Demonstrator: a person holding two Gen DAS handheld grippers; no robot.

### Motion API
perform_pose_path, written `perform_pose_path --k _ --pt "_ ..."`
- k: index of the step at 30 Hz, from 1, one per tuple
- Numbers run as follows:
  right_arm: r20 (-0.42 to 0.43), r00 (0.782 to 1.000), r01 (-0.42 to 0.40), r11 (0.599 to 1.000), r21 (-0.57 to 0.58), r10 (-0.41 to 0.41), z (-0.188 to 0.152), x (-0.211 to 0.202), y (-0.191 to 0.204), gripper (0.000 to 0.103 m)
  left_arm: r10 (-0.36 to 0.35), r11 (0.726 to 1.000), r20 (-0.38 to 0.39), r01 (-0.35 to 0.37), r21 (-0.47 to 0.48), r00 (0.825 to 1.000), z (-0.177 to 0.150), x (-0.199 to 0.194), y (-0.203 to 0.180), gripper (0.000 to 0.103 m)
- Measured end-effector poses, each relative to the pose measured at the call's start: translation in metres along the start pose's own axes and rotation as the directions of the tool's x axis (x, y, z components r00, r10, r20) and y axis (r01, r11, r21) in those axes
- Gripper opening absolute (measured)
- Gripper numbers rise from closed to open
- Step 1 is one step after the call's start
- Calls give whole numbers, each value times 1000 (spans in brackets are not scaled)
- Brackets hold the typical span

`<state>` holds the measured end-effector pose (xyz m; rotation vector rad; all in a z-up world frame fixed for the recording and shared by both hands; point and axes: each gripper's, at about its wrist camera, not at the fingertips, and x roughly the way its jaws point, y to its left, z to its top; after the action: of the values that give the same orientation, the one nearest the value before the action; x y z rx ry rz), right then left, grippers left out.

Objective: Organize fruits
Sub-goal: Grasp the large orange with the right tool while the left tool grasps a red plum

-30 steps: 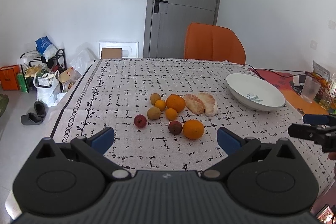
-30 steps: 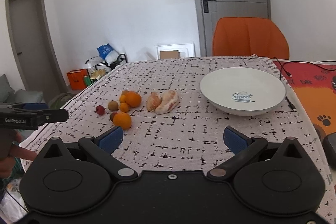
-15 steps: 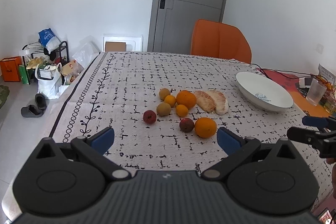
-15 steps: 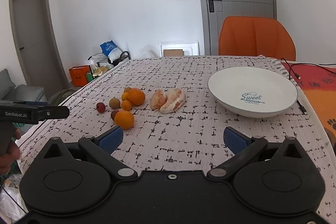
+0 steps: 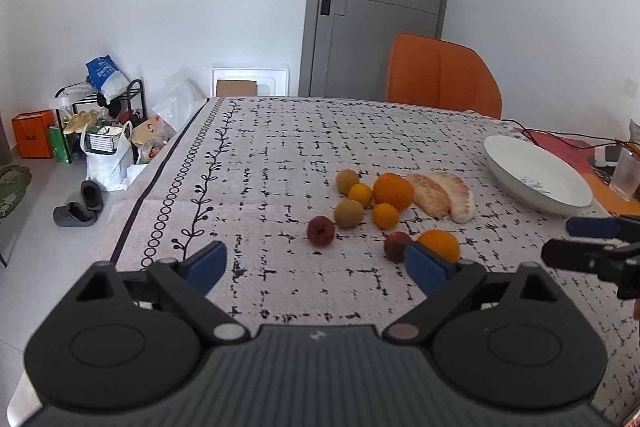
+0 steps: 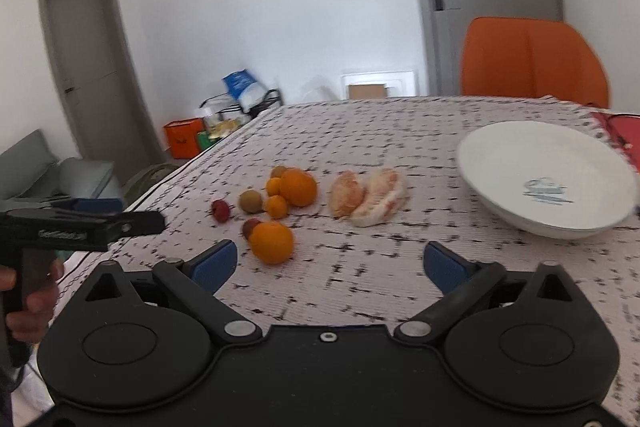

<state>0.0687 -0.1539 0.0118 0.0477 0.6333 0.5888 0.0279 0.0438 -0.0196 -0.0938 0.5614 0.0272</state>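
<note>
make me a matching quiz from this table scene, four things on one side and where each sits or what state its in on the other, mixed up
1. white bowl
2. peeled pomelo pieces
3. orange chair
4. left gripper

a. behind the table's far edge
b. open, holding nothing
c. empty, right of the fruit
d. between the oranges and the bowl

Pairs: 1-c, 2-d, 3-a, 4-b

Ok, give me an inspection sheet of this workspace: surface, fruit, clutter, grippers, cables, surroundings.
Surface: tablecloth, black-patterned, flat.
Job's things: oranges, small brown and red fruits, pomelo wedges clustered mid-table; white bowl empty, to their right.
Clutter: plastic cup beyond the bowl.
Grippers: left gripper and right gripper open, jaws just narrowing slightly, nothing between the fingers.
Cables: black cable behind the bowl.
Surroundings: orange chair, grey door, bags and slippers on the floor.
</note>
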Motion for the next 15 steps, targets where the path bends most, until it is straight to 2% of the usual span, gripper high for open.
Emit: perform_pose_path --k 1,3,6,10,15 --pt "-8 1000 -10 1000 3 10 1 4 1 86 3 1000 -3 -3 -3 1000 0 3 1 93" --pt "-23 999 -26 1000 11 26 2 11 2 81 3 1000 -9 -3 -9 1000 0 8 3 84" --pt "-38 999 -36 999 9 37 4 22 5 79 -2 1000 -27 1 -27 1000 0 16 7 73" --pt "-63 997 -54 998 15 55 5 35 5 70 3 999 -40 -4 -32 999 0 26 12 66" --pt "-90 993 -79 996 29 82 6 49 4 65 -14 999 -63 11 -40 998 0 37 15 55"
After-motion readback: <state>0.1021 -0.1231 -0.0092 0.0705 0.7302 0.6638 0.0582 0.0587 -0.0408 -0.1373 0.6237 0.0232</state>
